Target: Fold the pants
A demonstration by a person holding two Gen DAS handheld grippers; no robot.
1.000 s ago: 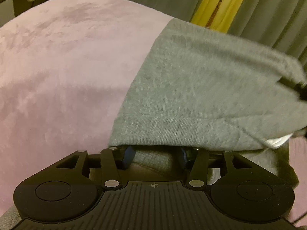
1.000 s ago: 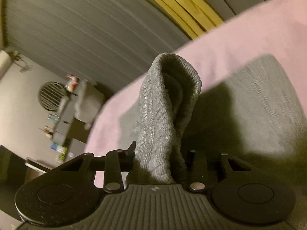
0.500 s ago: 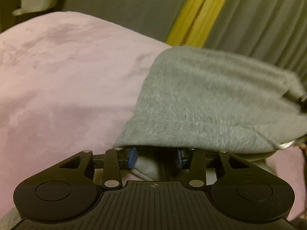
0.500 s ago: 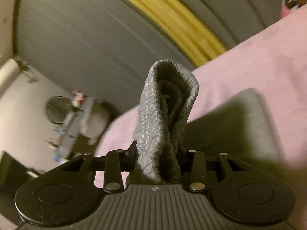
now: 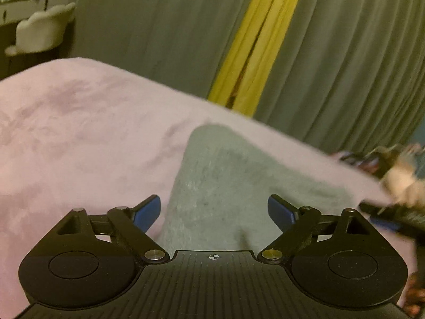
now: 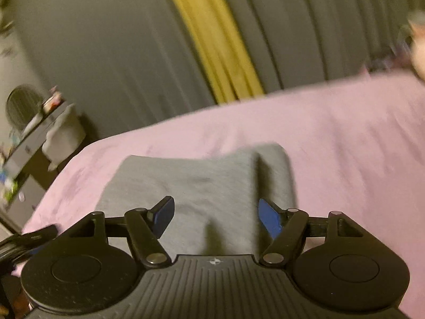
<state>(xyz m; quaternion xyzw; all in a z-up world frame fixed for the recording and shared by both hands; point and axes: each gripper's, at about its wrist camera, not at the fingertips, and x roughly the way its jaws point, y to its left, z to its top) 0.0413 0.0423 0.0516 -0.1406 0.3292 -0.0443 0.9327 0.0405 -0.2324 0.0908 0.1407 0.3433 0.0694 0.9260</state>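
The grey pants (image 5: 239, 186) lie folded flat on the pink blanket (image 5: 79, 146); they also show in the right wrist view (image 6: 191, 183). My left gripper (image 5: 213, 210) is open and empty, just above the near edge of the folded pants. My right gripper (image 6: 216, 215) is open and empty, over the near part of the pants. The right gripper's black body shows blurred at the right edge of the left wrist view (image 5: 393, 212).
Grey curtains (image 5: 345, 53) with a yellow strip (image 5: 255, 47) hang behind the bed. A white chair (image 5: 39, 29) and a desk stand at the far left. A shelf with clutter (image 6: 29, 138) stands left of the bed.
Both grippers have opened and let go of the pants. The lifted fold has dropped flat onto the blanket. Both grippers have pulled back and tilted up.
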